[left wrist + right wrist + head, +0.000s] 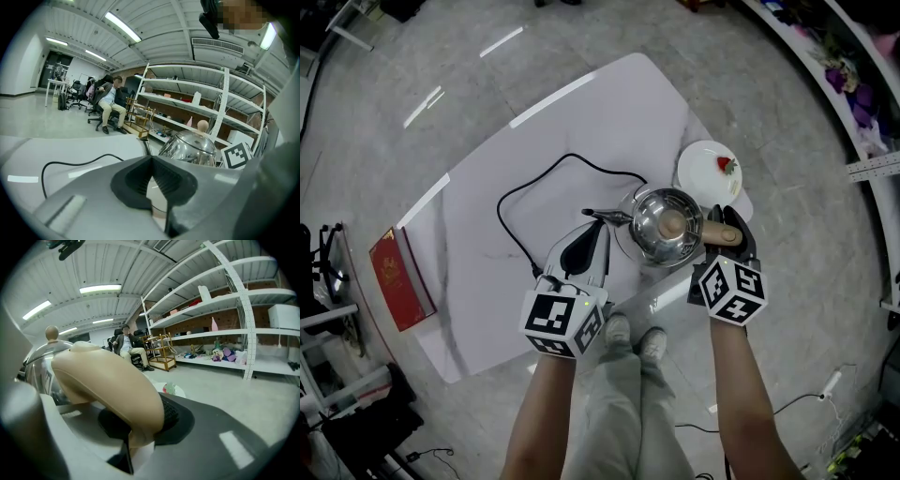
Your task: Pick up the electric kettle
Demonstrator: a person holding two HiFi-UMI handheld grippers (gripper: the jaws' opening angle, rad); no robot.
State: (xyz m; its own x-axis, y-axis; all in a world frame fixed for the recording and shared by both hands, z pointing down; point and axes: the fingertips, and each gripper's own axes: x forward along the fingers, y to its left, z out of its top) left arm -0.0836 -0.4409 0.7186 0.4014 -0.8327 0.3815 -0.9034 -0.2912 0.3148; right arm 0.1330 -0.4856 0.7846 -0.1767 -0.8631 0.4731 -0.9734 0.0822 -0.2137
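Note:
The electric kettle (661, 223) is shiny steel with a wooden lid knob (672, 225), a thin spout (607, 216) pointing left and a beige handle (722, 234). It stands near the front of the white table (487, 225). My right gripper (724, 232) is shut on the beige handle (108, 385), which fills the space between its black pads (171, 413). My left gripper (589, 236) hovers just left of the kettle (190, 146), by the spout. Its jaws are shut, the tips meet and hold nothing (151, 161). Whether the kettle rests on the table or is lifted, I cannot tell.
A black power cord (525, 187) loops from the kettle across the table. A white plate (710, 169) with a small red item sits behind the kettle. A red book (398, 278) lies at the table's left edge. Shelving (220, 333) and a seated person (110, 101) are farther off.

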